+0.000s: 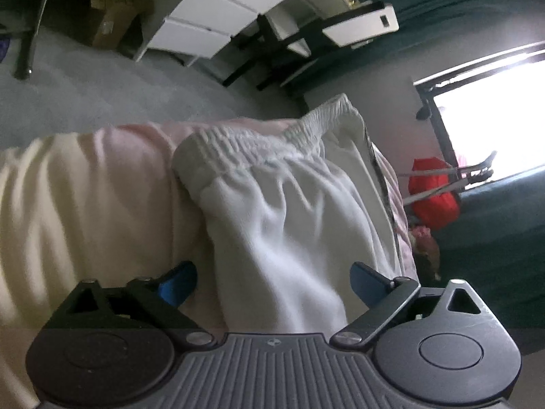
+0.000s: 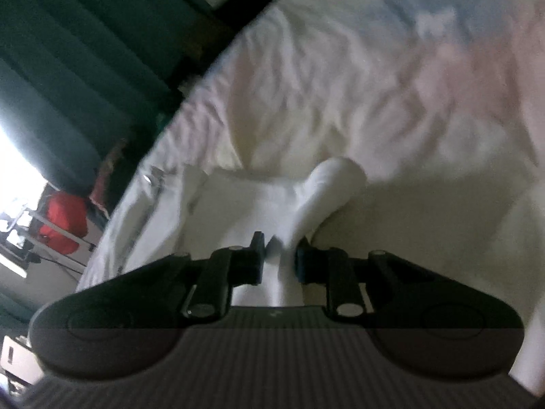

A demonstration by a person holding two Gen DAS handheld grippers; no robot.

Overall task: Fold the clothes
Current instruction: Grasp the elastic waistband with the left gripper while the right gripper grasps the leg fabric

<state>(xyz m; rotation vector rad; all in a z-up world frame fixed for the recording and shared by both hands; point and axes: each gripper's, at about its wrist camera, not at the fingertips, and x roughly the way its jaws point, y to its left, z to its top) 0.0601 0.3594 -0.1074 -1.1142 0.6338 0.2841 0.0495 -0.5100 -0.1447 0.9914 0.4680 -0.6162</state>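
A pair of white shorts [image 1: 299, 211] with a gathered elastic waistband [image 1: 269, 143] lies on a cream and pale pink bed sheet [image 1: 88, 184]. My left gripper [image 1: 274, 281] stands open just over the shorts' near end. Its blue fingertips [image 1: 180, 281] stand on either side of the cloth, apart from it. In the right wrist view, my right gripper [image 2: 279, 255] is shut on a bunched fold of the white shorts [image 2: 306, 201], which rises in a ridge ahead of the black fingers [image 2: 255, 255]. The rest of the shorts spreads flat to the left there.
The bed's edge [image 2: 163, 136] runs diagonally, with dark teal curtains [image 2: 68, 68] and a bright window [image 1: 494, 126] beyond it. A red bag [image 1: 432, 197] hangs by a rack. Across the grey carpet stand white drawers [image 1: 218, 17], a cardboard box [image 1: 115, 10] and a black-legged table [image 1: 340, 27].
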